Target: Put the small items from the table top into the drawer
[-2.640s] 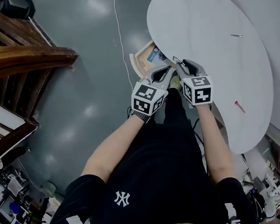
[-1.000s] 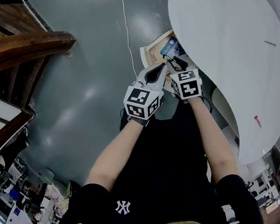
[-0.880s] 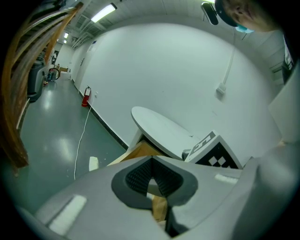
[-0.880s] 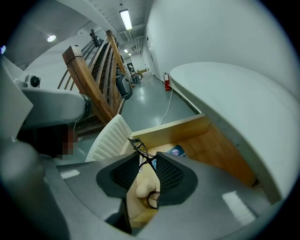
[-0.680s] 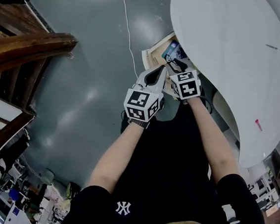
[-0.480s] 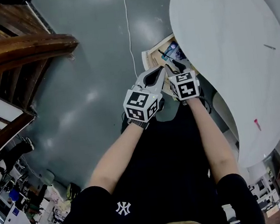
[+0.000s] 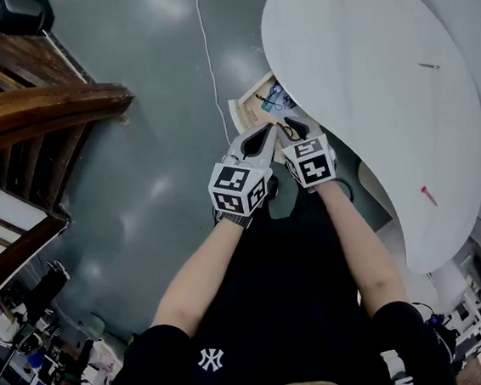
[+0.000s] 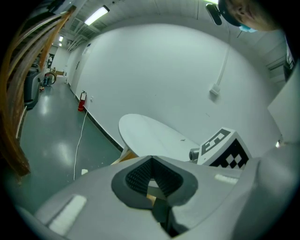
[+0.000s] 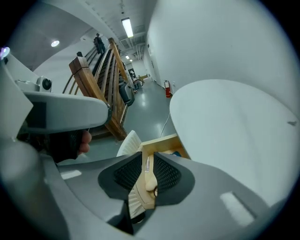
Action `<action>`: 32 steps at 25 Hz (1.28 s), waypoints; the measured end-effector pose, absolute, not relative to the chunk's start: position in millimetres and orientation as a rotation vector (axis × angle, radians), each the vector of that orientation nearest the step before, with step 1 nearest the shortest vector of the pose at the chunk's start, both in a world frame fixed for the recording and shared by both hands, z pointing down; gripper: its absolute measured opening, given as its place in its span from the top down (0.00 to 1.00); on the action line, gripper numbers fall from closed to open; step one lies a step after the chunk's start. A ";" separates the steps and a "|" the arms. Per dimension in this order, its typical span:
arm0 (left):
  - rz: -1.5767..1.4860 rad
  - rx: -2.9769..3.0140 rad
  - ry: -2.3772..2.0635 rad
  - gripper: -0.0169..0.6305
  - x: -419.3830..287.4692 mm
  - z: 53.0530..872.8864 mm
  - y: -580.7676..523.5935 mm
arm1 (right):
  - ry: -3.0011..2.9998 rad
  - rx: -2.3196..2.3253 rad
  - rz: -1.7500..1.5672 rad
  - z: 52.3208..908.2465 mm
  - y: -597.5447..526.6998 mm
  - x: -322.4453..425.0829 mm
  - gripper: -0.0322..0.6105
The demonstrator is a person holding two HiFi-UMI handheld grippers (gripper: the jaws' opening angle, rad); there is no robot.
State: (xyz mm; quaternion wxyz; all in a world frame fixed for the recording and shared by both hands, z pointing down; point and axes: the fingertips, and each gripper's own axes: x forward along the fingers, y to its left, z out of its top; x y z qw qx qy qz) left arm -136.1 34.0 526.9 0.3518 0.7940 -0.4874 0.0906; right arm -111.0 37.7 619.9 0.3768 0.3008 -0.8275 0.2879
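The light wooden drawer [image 7: 251, 102] stands pulled out from under the round white table [image 7: 363, 55], with a blue card [image 7: 276, 99] and other small items inside. On the table top lie a thin dark pin [image 7: 429, 66] and a small red item [image 7: 429, 196]. My left gripper [image 7: 266, 133] hovers near the drawer's near side, shut and empty; in the left gripper view its tips [image 8: 151, 158] meet. My right gripper [image 7: 288, 126] is beside it, above the drawer. Its jaws [image 9: 146, 161] have just been closing. A narrow gap remains, nothing is between them, and the drawer [image 9: 161, 142] shows through.
A wooden stair railing [image 7: 34, 102] runs along the left over the grey floor. A white cable [image 7: 207, 54] trails across the floor toward the drawer. The wall meets the table's far side. A red fire extinguisher [image 8: 82, 101] stands by the far wall.
Both grippers have lifted up and back from the drawer, staying side by side. The right gripper's tips, earlier down in the drawer by a dark looped item, are now above it.
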 end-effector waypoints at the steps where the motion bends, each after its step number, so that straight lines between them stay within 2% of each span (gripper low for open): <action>1: 0.235 2.067 -1.254 0.97 -131.9 520.6 32.9 | -2.119 0.783 0.740 612.3 38.1 -106.6 0.79; 18: 0.217 2.270 -1.049 0.97 -28.8 442.1 6.7 | -2.148 1.137 0.705 502.1 7.2 2.6 0.84; 32: 0.258 2.386 -0.879 0.97 79.0 412.5 -42.9 | -2.103 1.372 0.744 466.0 -40.0 112.9 0.85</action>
